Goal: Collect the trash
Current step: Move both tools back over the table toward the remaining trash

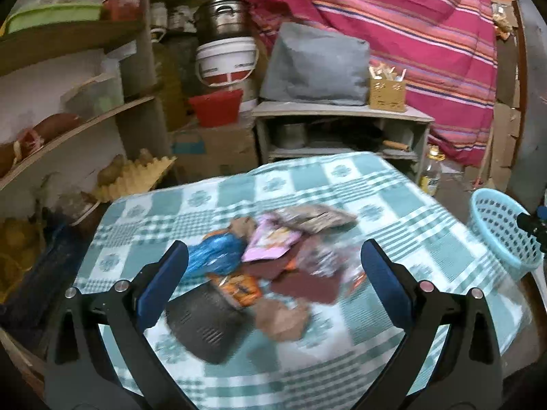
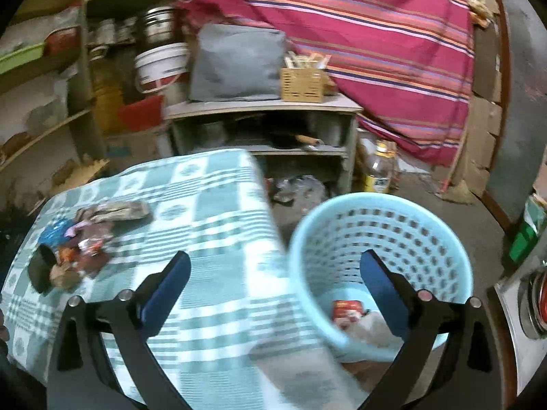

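My left gripper (image 1: 273, 270) is spread wide over the wrapper pile (image 1: 270, 263), frame center. My right gripper (image 2: 275, 273) gapes too, basket (image 2: 345, 205) lower right; labels are too blurry to read.

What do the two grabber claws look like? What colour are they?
Both look alike. The left gripper and right gripper each have two black angular arms with round silver bolts, ending in flat dark blue pads. No cables, sleeves or markings show.

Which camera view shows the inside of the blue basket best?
The right wrist view: the blue basket opens toward the camera, showing wrappers at its bottom. The left wrist view catches only its side at the frame edge.
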Tool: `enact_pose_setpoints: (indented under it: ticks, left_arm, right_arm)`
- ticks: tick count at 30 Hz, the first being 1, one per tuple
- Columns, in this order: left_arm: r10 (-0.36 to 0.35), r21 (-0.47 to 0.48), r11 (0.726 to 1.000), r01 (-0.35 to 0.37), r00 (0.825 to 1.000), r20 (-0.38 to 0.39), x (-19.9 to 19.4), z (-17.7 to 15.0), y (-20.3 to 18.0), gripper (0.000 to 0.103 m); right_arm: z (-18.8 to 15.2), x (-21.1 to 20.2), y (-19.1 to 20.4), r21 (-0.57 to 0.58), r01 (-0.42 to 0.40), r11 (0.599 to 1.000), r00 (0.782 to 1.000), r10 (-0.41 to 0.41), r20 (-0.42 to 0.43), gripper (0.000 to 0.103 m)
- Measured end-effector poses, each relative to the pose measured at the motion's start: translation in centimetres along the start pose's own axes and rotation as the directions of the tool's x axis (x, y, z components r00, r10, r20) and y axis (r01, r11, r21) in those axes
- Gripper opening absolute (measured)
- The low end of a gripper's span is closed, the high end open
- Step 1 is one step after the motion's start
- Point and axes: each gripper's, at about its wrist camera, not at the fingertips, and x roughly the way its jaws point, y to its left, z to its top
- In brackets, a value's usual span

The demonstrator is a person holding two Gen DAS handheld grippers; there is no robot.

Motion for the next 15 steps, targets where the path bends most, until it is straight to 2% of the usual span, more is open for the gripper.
enact_pose_setpoints:
  ticks: [5,10,15]
  left_arm:
    - [0.057,-0.028,0.998,-0.057,0.998,-0.01,-0.1,-2.2,2.3,0.098]
    - [0.059,-0.084,0.994,-0.065,0.995,-0.075,1.0,-3.8,4.6,0.098]
    - [0.073,-0.132,0.987,-0.093,0.987,-0.144,2.9,-5.0,6.6,0.098]
  right_arm:
    - [-0.6,0.3,4.3,-0.04,-0.013,0.999,1.0,0.012,-0.005,0.097]
    - [-1.6,0.7,7.3,-0.088,0.023,0.996,1.0,-0.024,-0.009,0.097]
    - [-2.2,1.4,8.4,-0.074,0.027,0.997,0.999,-0.03,-0.036,0.097]
